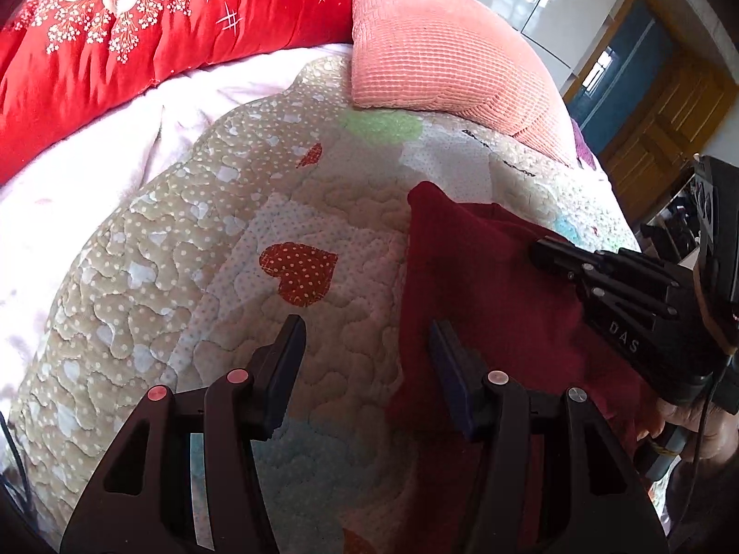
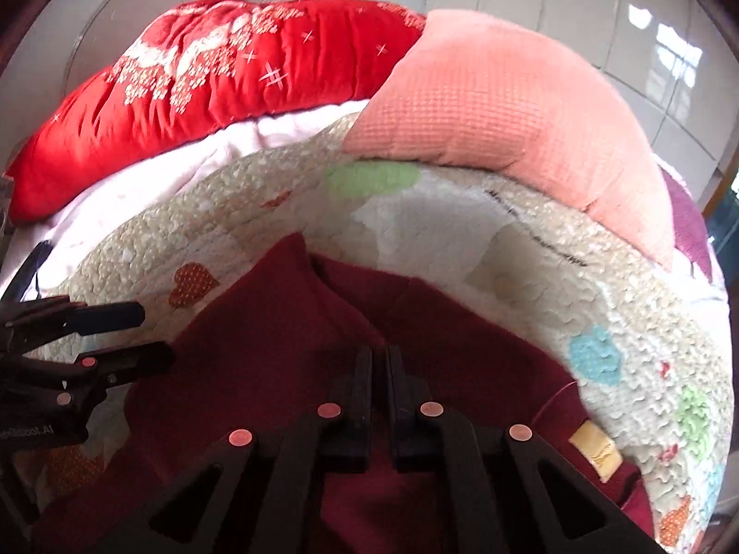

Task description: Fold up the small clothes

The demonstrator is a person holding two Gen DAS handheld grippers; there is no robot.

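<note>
My left gripper (image 1: 367, 346) has its jaws spread wide and holds nothing. It hangs over the quilted bedspread (image 1: 194, 249), straddling the left edge of the maroon garment (image 1: 489, 286): the left finger stands over bare quilt, the right finger over maroon cloth.

My right gripper (image 2: 379, 360) has its jaws drawn narrow, with only a slim gap between the pads. It sits low over the middle of the maroon garment (image 2: 286, 323). I cannot tell whether a fold of cloth is pinched between the pads.

The garment lies flat on the bedspread, near the side of the bed closest to me. Its long axis runs away from me toward the pink pillow (image 2: 517, 106) and the red floral quilt (image 2: 231, 64). A folded flap ends in a point at the far end (image 1: 425, 194). A yellow label (image 2: 593, 448) shows on the garment's right near portion.

Governing relation: the garment lies to the right of the left gripper and directly beneath the right gripper. The right gripper is nearer the garment's centre; the left gripper is nearer the free left edge.

Judgement: the fold is partly made. The next move probably calls for the left gripper to shift slightly right and down to take the left edge. Risk: catching the quilt surface along with the cloth.
</note>
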